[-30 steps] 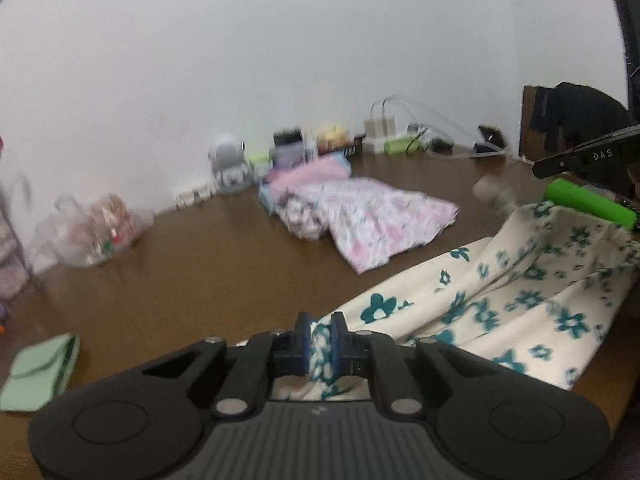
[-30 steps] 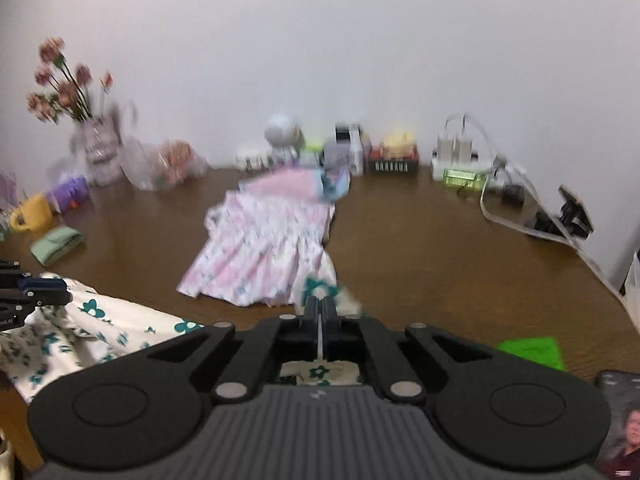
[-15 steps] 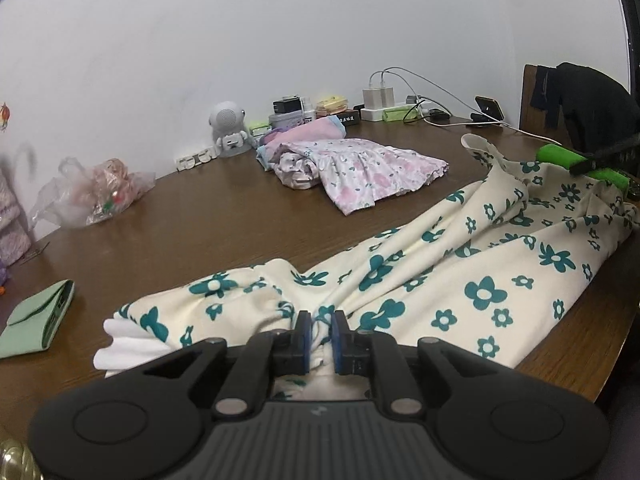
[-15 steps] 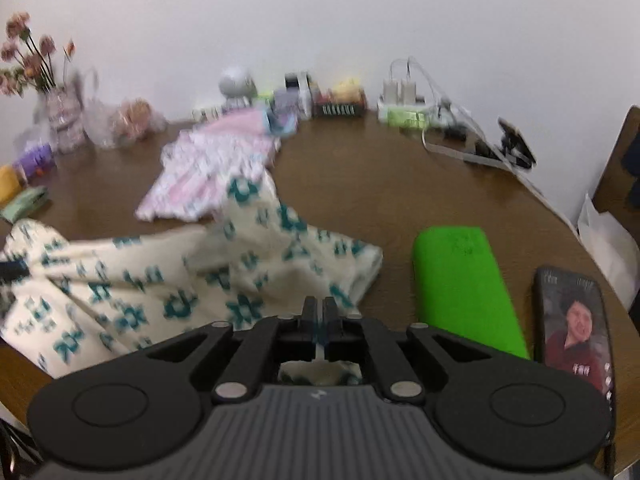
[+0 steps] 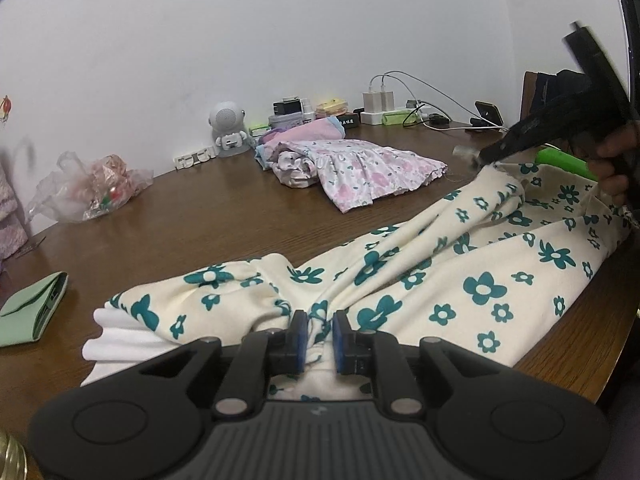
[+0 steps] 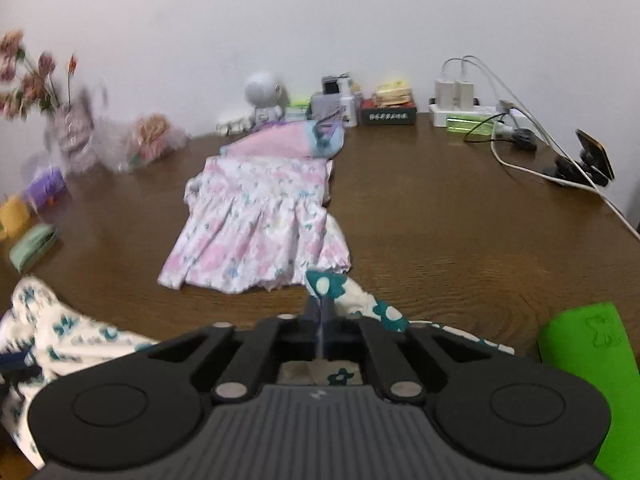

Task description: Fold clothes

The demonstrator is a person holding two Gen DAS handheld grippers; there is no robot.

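**Both tongs pinching the flowered garment**

Off to the left of the left tongs (image 5: 319, 334), a green pouch (image 5: 30, 312) lies on the brown table (image 5: 200, 216), and a crinkled plastic bag (image 5: 86, 186) sits farther back. The left tongs themselves: 2 blue pads (image 5: 299, 340) nearly together, pinching a bunched fold of the cream garment with teal flowers (image 5: 460, 276). That garment lies draped across the table's near edge, running rightward from these tongs and rising to the right tongs (image 5: 486, 160), which lift its far end. Straight ahead, well beyond both, a pink floral dress (image 6: 260, 224) lies flat with a white robot figure (image 5: 227, 128) behind it. Over at the right tongs (image 6: 320, 314), the fingers are pressed tight together, with a flowered corner of cloth poking up between them. To their right lies a bright green case (image 6: 588, 364).
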